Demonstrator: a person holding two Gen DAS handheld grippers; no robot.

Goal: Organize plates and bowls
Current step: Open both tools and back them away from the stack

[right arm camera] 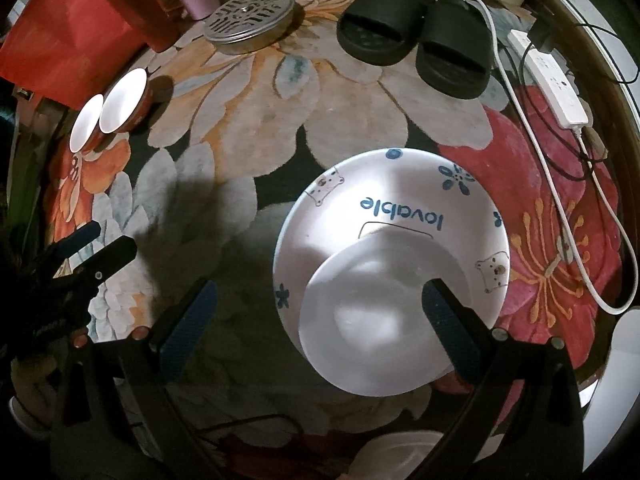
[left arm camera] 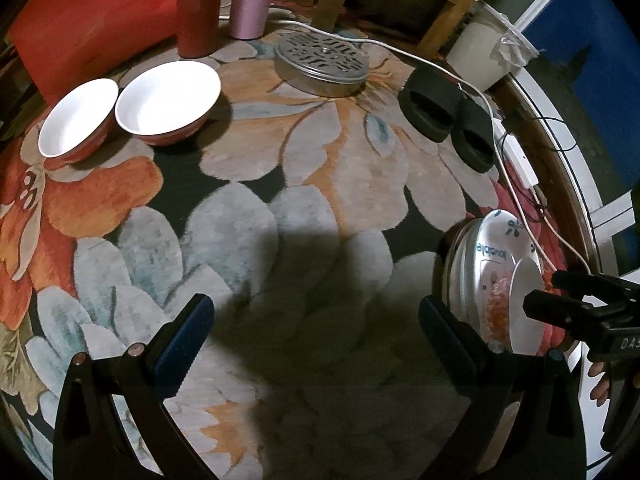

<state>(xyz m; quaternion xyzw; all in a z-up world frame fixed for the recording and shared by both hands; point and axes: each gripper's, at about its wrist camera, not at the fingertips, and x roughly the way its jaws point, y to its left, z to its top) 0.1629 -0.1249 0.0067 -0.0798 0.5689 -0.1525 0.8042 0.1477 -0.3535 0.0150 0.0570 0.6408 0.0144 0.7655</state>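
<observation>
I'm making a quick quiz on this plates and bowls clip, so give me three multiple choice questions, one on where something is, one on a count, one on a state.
1. Where is the small white plate?
A. on the lovable plate
B. inside a bowl
C. under the slippers

2. How many red bowls?
A. one
B. two
C. four

3. The left gripper is:
A. shut on a bowl
B. open, holding nothing
C. shut on a cable

Answers: 1 A, it overlaps that plate's near side. 2 B, two stand side by side. 3 B, only rug shows between its fingers.

At the bottom edge of the right wrist view we see a white dish [right arm camera: 394, 454], cut off and unidentifiable.
</observation>
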